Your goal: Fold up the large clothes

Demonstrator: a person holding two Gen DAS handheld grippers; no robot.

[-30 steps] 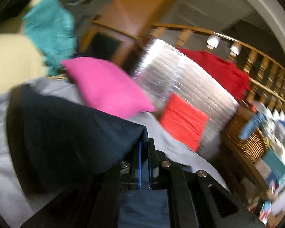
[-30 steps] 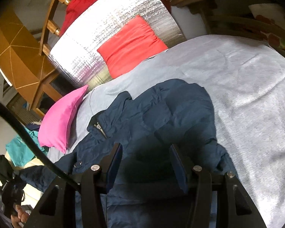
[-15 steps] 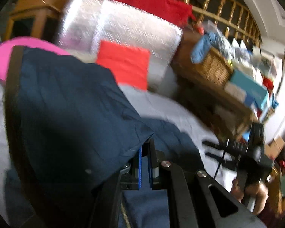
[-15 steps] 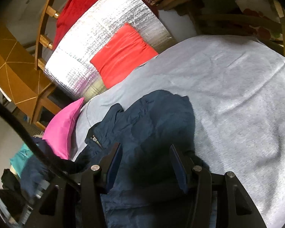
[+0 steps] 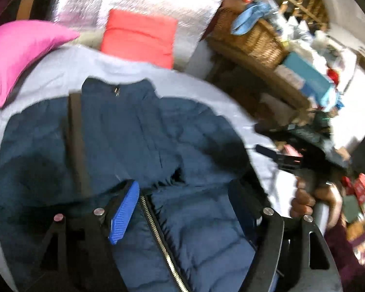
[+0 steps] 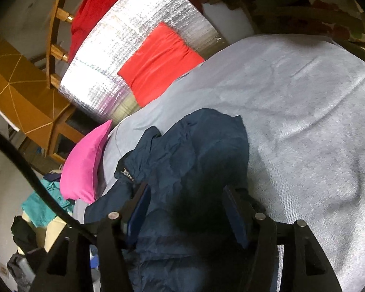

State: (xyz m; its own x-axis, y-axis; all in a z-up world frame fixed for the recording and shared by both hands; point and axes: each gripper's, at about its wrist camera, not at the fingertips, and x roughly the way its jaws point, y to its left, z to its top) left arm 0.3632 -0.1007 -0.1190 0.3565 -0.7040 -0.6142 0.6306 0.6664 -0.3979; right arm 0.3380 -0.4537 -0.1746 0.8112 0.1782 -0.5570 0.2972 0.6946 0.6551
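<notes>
Both wrist views close, angled down — share jacket (image 5: 138,131).

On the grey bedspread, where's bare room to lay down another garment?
The grey bedspread is bare to the right of the navy puffer jacket, out to the bed's edge. It is crowded toward the pink pillow and red cushion.
</notes>
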